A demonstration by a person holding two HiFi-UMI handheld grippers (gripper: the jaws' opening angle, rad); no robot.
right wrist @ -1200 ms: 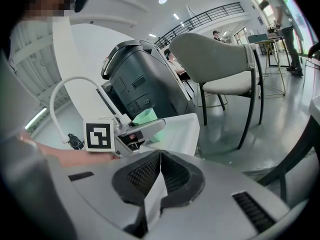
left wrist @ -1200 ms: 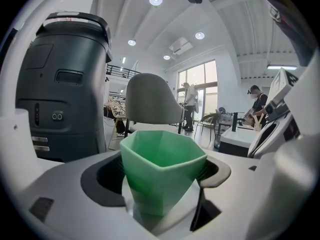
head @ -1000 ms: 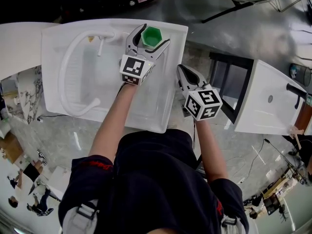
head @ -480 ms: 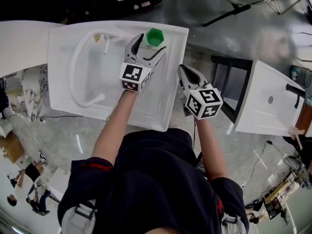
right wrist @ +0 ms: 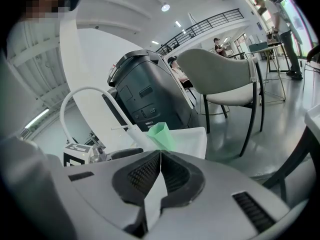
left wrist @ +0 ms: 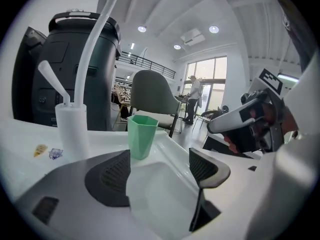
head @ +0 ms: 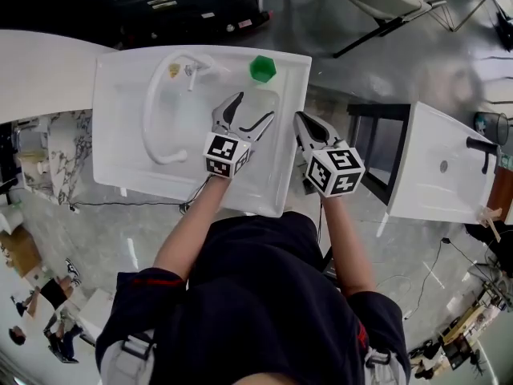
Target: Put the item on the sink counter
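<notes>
The green cup stood upright on the back ledge of the white sink, near its far right corner, with nothing touching it. The left gripper hung over the basin with its jaws spread wide and nothing between them. In the head view the cup lay at about 12 o'clock from its tips, clear of them. The arched white faucet rose at 9 o'clock from that gripper. In the left gripper view the cup showed beyond the gap, nearer the left jaw, with the faucet's base at its 9 o'clock. The right gripper hovered at 3 o'clock from the left one, at the sink's right edge, its jaws pressed together on nothing, as the right gripper view showed.
</notes>
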